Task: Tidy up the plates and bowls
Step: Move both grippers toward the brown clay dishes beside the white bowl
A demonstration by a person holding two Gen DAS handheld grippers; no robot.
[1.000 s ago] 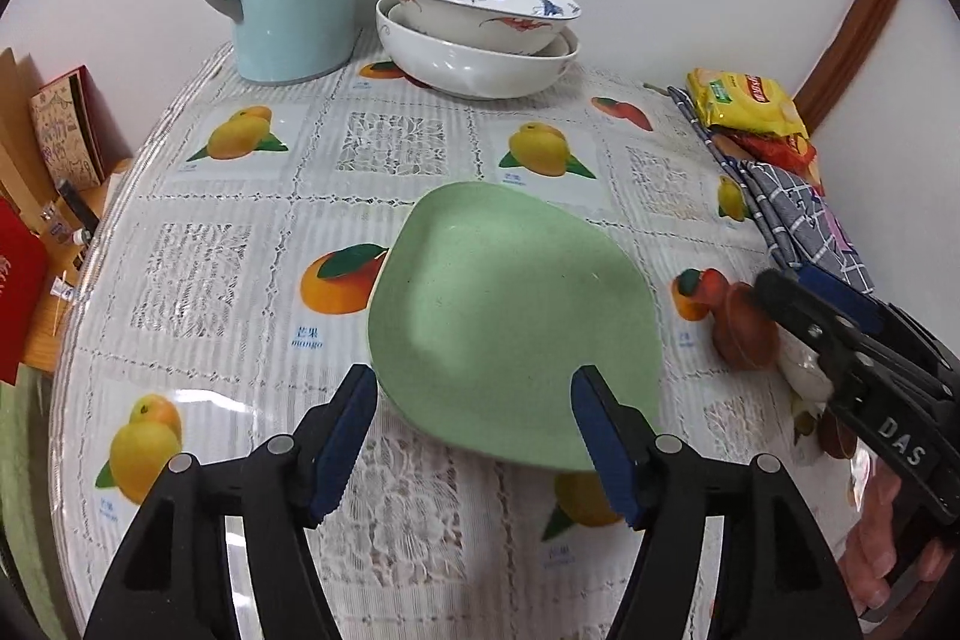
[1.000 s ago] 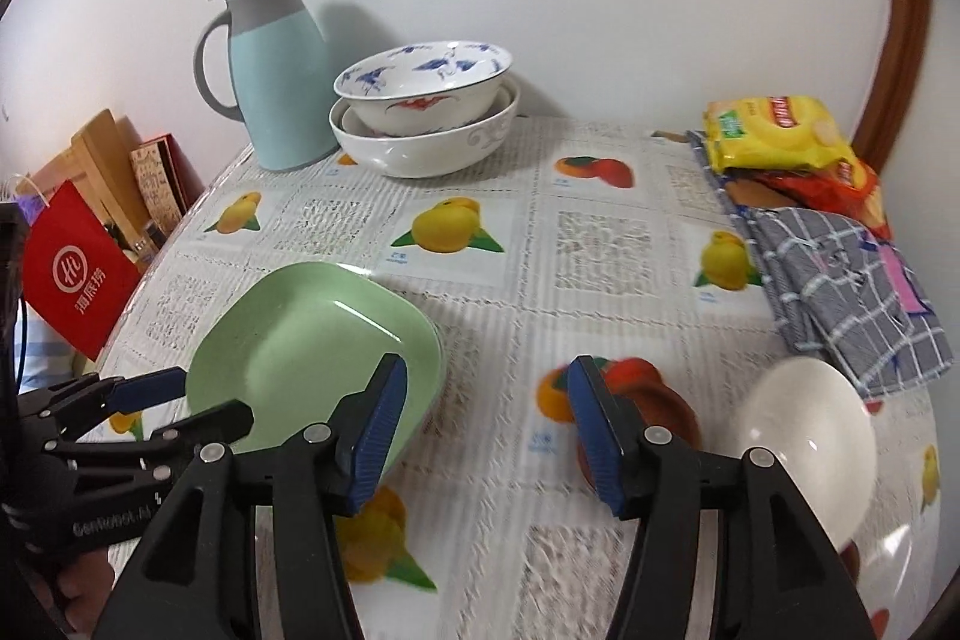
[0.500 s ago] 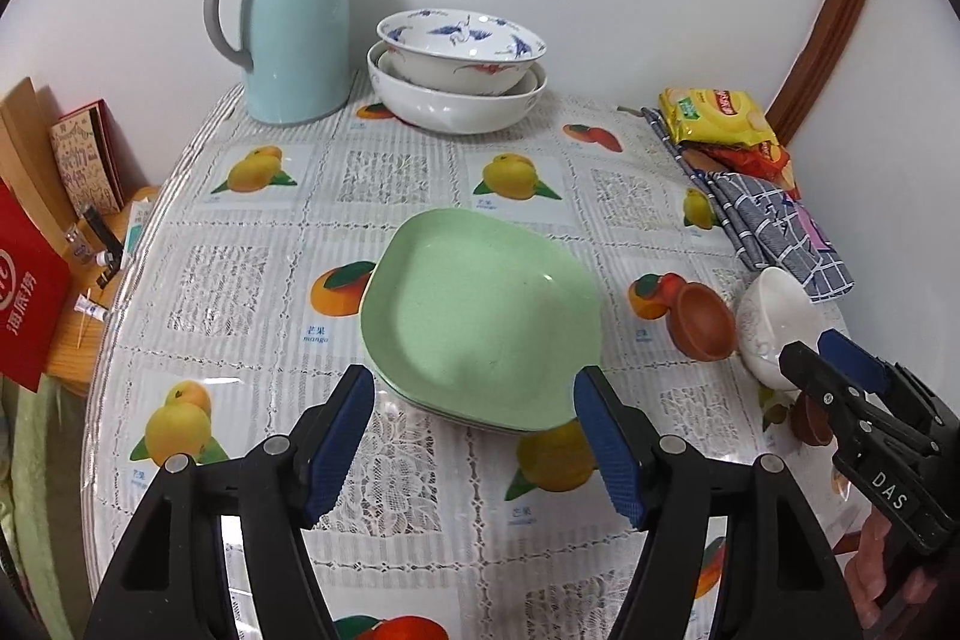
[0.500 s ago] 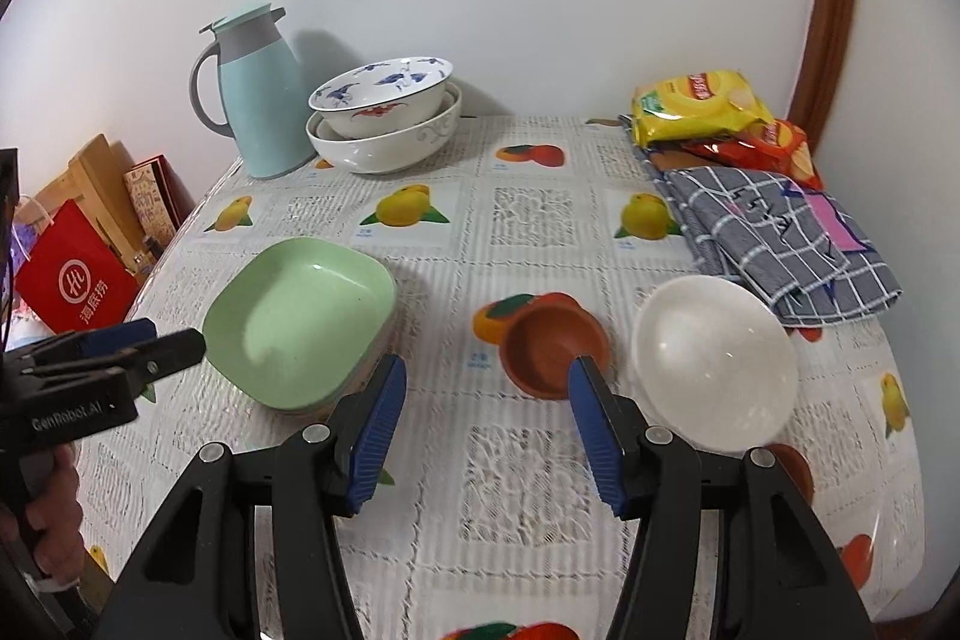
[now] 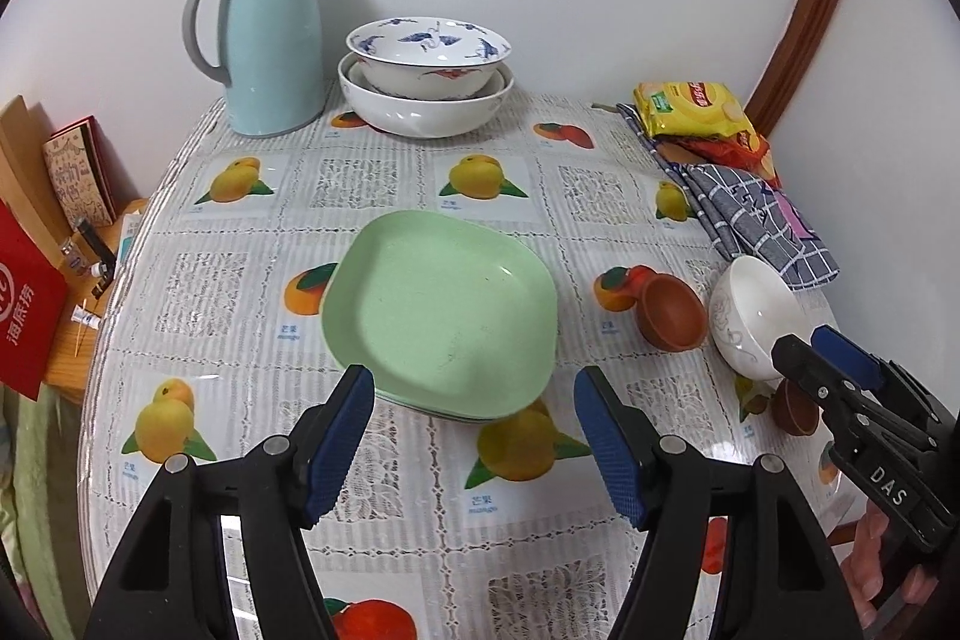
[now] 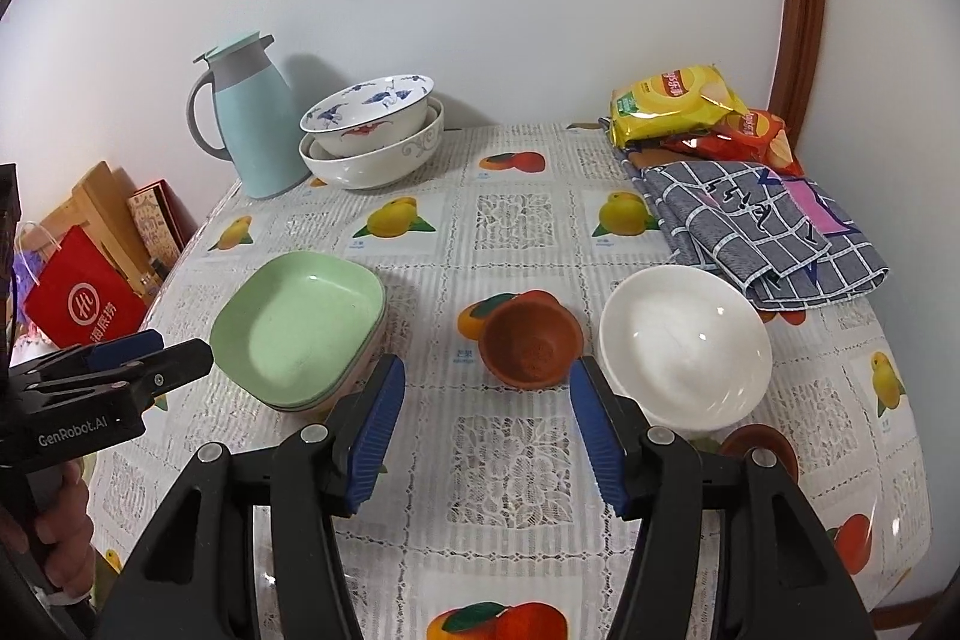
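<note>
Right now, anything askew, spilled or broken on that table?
Nothing spilled or broken. The white bowl sits tilted, apparently propped on a small brown dish half hidden under its near edge. The green plates are stacked slightly offset. Both claws, left claw and right claw, are open and empty.

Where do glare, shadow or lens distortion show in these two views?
Left wrist: fisheye bends the table edge, corners vignetted black; faint sheen on the green plate. Right wrist: bright highlights on the white bowl, the thermos casts a soft shadow on the wall; both views sharp.
</note>
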